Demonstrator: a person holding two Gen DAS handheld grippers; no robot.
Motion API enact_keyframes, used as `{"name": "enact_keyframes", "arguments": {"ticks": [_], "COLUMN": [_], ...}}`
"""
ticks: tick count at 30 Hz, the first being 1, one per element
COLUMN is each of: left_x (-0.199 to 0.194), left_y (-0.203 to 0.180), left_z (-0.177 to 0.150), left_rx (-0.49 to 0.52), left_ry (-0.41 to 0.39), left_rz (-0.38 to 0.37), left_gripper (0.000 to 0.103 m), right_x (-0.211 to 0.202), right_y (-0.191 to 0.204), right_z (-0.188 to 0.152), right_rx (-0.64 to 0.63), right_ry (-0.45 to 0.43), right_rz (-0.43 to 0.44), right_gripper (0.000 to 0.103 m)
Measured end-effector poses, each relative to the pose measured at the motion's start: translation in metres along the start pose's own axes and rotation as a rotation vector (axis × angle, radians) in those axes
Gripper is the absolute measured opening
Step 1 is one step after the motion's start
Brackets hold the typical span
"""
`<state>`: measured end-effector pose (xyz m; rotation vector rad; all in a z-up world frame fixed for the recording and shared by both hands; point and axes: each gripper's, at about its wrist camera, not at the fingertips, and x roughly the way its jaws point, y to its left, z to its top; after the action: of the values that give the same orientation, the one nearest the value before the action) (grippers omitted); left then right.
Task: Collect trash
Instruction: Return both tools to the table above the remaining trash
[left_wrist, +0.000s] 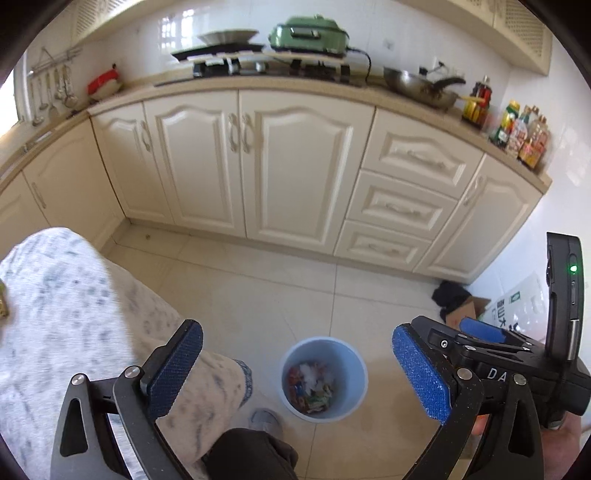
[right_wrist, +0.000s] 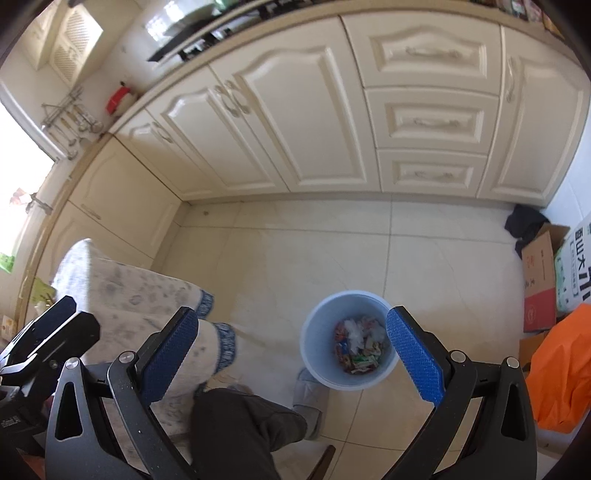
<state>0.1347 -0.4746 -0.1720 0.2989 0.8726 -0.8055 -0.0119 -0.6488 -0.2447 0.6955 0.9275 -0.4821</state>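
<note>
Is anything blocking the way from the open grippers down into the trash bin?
Nothing visible does. Both the left gripper and the right gripper are open and empty above the bin, whose mouth is uncovered; the tablecloth and shoe lie beside it.

Both wrist cameras look steeply down from above the tiled floor toward the cream cabinets, side by side; each sees the blue bin and a tablecloth corner
</note>
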Motion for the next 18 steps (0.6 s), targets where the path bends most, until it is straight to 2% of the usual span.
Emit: {"name": "enact_keyframes", "arguments": {"ticks": [6,10,18], "left_x": [-0.093,-0.15,-0.247], "left_y": [0.023,0.052,0.101], "left_z": [-0.038,-0.063,-0.125], "left_rx": [-0.026,-0.073,-0.183], "left_ry": [-0.131,-0.206,-0.307], "left_rz": [0.073,0.129,0.248], "left_gripper": [0.102,0.102,0.102], "right_x": [-0.033,-0.054,-0.086], "right_y": [0.06,0.107,0.205], "right_z": [0.002,-0.001,-0.017], "right_rx": [-0.078,-0.148,-0.304], "right_ry": [-0.067,-0.107,-0.154], "right_rz": [0.068,0.12,0.228], "right_gripper": [0.103,0.103,0.103]}}
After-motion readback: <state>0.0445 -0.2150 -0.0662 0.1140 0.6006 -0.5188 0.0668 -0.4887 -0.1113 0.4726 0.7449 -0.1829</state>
